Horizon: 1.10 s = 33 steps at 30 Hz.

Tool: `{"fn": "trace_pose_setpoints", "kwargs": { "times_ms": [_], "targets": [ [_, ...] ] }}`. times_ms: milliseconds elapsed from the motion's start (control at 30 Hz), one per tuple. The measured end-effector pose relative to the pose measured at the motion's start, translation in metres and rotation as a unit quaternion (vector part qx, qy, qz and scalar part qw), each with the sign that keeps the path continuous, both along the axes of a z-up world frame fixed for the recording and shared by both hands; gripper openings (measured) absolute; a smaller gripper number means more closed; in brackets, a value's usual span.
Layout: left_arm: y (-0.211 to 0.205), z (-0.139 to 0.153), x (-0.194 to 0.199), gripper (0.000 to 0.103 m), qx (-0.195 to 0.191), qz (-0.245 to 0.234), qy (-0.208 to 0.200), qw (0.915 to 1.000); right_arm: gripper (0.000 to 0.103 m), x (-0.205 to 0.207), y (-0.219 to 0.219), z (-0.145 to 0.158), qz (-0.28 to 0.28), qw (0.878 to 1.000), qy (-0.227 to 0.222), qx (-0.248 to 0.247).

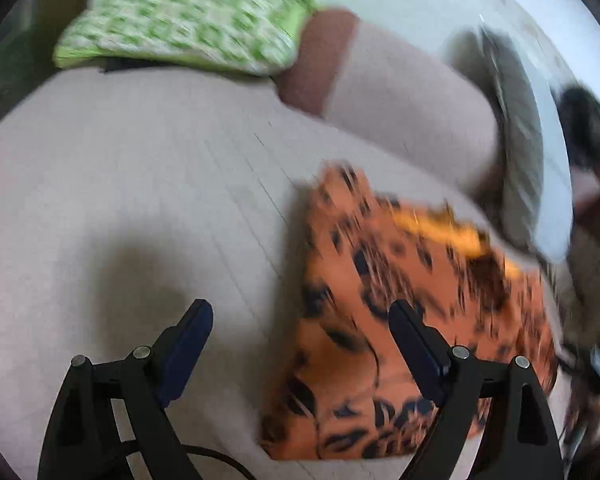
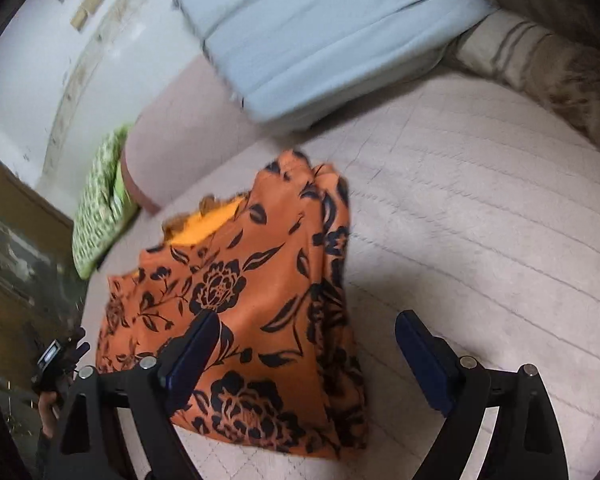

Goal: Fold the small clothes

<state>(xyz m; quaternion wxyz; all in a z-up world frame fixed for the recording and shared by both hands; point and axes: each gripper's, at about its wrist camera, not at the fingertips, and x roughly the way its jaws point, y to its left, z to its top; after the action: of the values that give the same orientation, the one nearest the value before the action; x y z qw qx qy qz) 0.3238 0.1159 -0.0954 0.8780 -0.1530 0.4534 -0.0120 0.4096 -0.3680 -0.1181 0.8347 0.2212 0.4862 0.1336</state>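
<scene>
Bed (image 2: 480,216): folded orange garment (image 2: 260,300) lies lengthwise.

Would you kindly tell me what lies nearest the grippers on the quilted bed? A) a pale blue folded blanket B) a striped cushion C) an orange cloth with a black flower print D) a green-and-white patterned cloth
C: the orange floral cloth lies folded on the quilted bed, just beyond both open grippers.

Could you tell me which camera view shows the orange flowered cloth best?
The right wrist view: the orange cloth is sharp and almost whole there. The left wrist view shows it blurred, partly behind a finger.
</scene>
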Motion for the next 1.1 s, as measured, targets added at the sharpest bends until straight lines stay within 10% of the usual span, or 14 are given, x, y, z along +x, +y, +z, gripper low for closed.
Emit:
{"fn": "trace_pose_setpoints", "kwargs": {
  "times_ms": [133,167,200,267,567,633,700,767,800,1100],
  "targets": [
    [-0.033,-0.032,0.022,0.086,0.056,-0.027,0.033,0.9975,0.088,0.017,0.024,-0.020,0.018,0.999,0.010,-0.038],
    [-0.043,-0.030,0.028,0.046,0.073,-0.040,0.026,0.9962,0.076,0.021,0.029,-0.019,0.026,0.999,0.021,-0.035],
    [-0.049,-0.026,0.037,0.024,0.048,-0.056,0.041,0.9964,0.028,0.025,0.031,-0.021,0.028,0.998,0.042,-0.026],
    [-0.058,-0.012,0.047,0.019,0.056,-0.031,0.061,0.9961,0.025,0.026,0.039,-0.010,0.036,0.997,0.047,-0.043],
    [-0.062,0.101,-0.081,0.020,0.035,-0.034,-0.045,0.9978,0.022,-0.081,0.026,0.092,0.030,0.999,-0.040,0.015],
    [-0.060,0.090,-0.120,0.026,0.029,-0.035,-0.046,0.9979,0.027,-0.120,0.020,0.087,0.020,0.999,-0.038,0.012],
    [-0.059,0.059,-0.146,0.060,0.030,-0.041,-0.042,0.9979,0.036,-0.153,0.018,0.052,0.022,0.999,-0.024,0.008],
    [-0.055,-0.001,-0.154,0.072,0.056,-0.038,0.039,0.9970,0.087,-0.169,0.015,-0.010,0.009,0.998,0.062,-0.009],
    [-0.052,-0.020,-0.152,0.071,0.070,-0.033,0.078,0.9940,0.087,-0.179,0.014,-0.026,0.002,0.997,0.072,-0.027],
    [-0.047,0.043,-0.133,0.076,0.105,-0.015,-0.044,0.9934,0.086,-0.167,0.050,0.052,0.020,0.985,-0.079,-0.153]
  ]
}}
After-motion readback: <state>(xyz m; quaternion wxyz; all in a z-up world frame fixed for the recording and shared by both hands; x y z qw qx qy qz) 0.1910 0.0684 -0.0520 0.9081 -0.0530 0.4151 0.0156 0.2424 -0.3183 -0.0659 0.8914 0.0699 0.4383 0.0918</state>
